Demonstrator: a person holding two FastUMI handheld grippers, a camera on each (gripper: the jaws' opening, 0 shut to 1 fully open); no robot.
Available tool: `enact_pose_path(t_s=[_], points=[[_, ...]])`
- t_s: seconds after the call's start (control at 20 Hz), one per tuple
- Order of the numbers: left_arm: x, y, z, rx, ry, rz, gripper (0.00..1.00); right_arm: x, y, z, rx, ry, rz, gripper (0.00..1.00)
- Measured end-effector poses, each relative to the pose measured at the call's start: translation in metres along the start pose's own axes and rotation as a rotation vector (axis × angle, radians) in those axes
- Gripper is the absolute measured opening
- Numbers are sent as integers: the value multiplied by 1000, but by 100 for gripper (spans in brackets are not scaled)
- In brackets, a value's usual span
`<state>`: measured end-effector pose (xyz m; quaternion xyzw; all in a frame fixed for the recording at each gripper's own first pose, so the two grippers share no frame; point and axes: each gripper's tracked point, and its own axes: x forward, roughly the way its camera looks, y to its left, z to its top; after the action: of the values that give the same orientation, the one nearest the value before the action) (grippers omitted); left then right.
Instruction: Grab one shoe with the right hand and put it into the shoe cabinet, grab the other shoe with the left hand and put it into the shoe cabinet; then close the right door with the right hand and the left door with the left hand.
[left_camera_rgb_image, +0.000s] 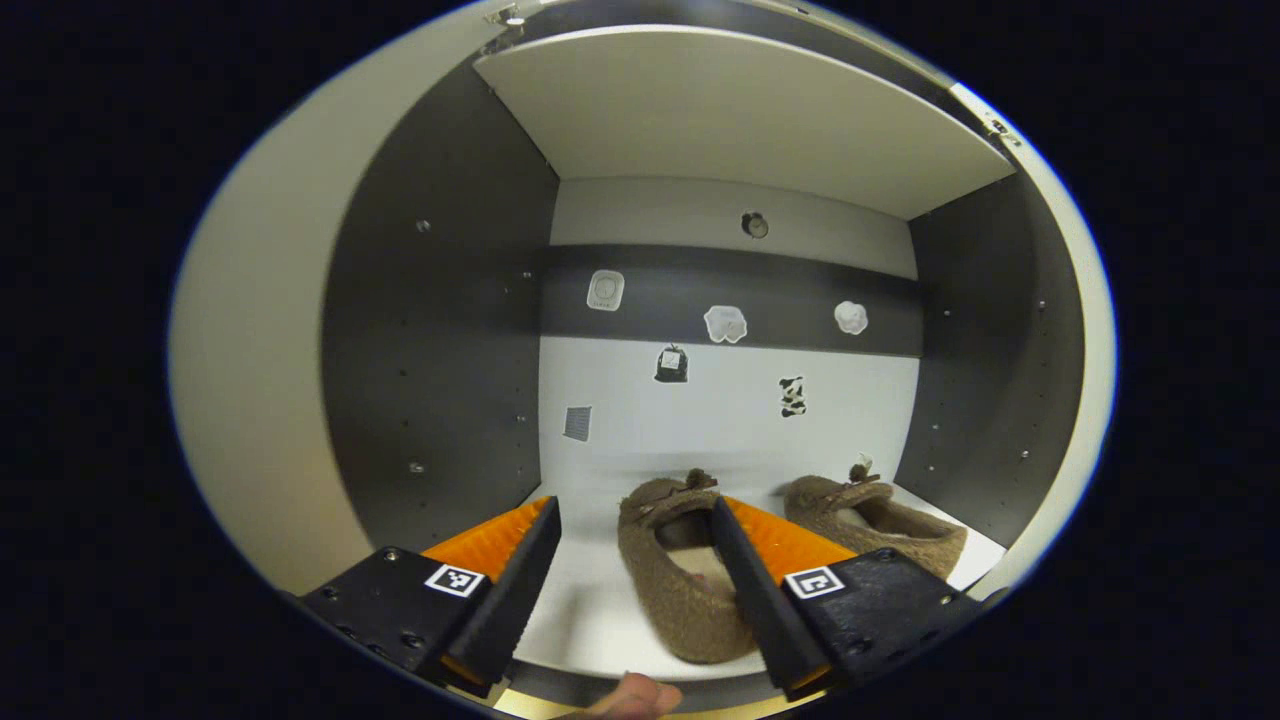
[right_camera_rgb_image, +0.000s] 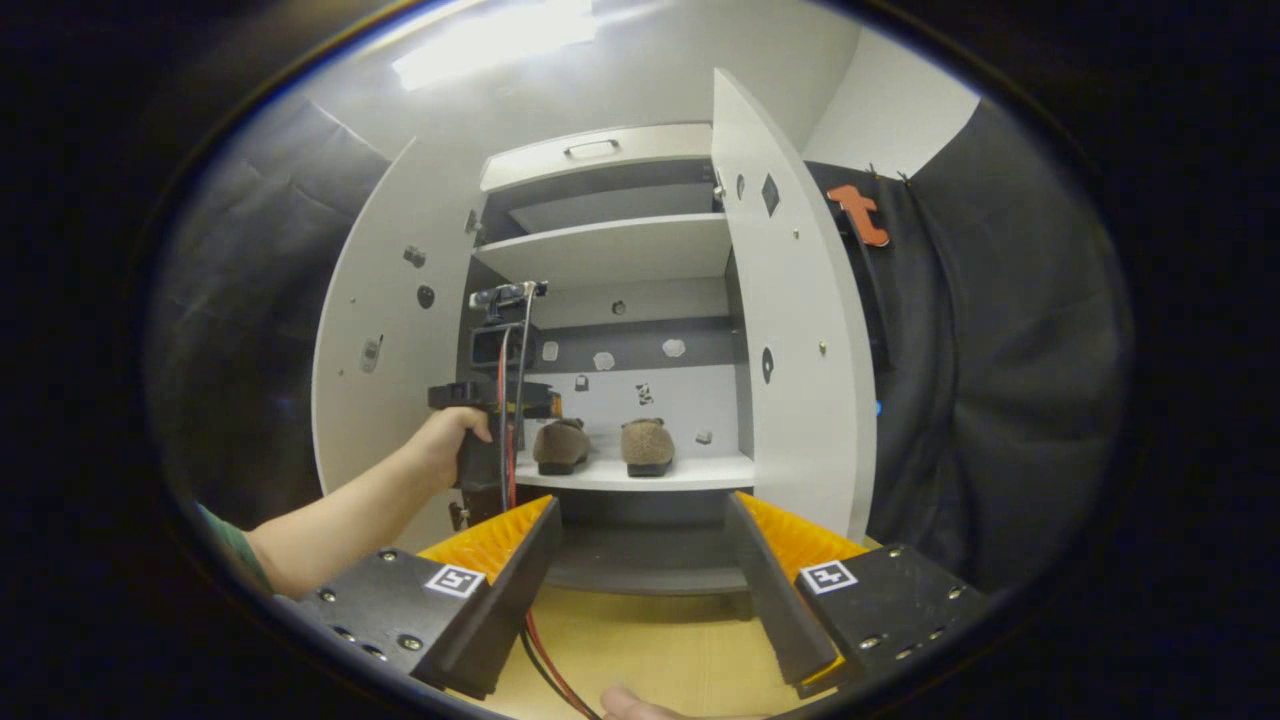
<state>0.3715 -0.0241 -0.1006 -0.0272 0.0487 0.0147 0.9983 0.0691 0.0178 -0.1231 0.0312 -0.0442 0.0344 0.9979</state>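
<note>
Two brown fuzzy slippers stand side by side on the cabinet's white shelf (left_camera_rgb_image: 590, 620). In the left gripper view the left shoe (left_camera_rgb_image: 675, 590) lies just ahead of my left gripper (left_camera_rgb_image: 635, 555), partly behind its right finger; the jaws stand wide apart and do not press on it. The other shoe (left_camera_rgb_image: 880, 520) sits to its right, by the dark side wall. In the right gripper view both shoes (right_camera_rgb_image: 560, 445) (right_camera_rgb_image: 648, 445) show on the shelf. My right gripper (right_camera_rgb_image: 640, 555) is open and empty, well back from the cabinet over the floor.
Both cabinet doors stand open: the left door (right_camera_rgb_image: 385, 350) and the right door (right_camera_rgb_image: 795, 330). A hand (right_camera_rgb_image: 450, 435) holds the left gripper's body (right_camera_rgb_image: 490, 400) at the shelf front, with cables hanging down. Another shelf (right_camera_rgb_image: 610, 250) lies above. Black cloth hangs to the right.
</note>
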Motion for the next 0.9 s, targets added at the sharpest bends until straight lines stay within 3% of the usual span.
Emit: enact_pose_path(t_s=[0.25, 0.9], points=[[-79, 3, 3, 32, -14, -43, 100, -32, 7, 15, -24, -29, -3, 98], [-273, -3, -14, 62, -40, -163, 94, -99, -36, 63, -133, -29, -85, 98]])
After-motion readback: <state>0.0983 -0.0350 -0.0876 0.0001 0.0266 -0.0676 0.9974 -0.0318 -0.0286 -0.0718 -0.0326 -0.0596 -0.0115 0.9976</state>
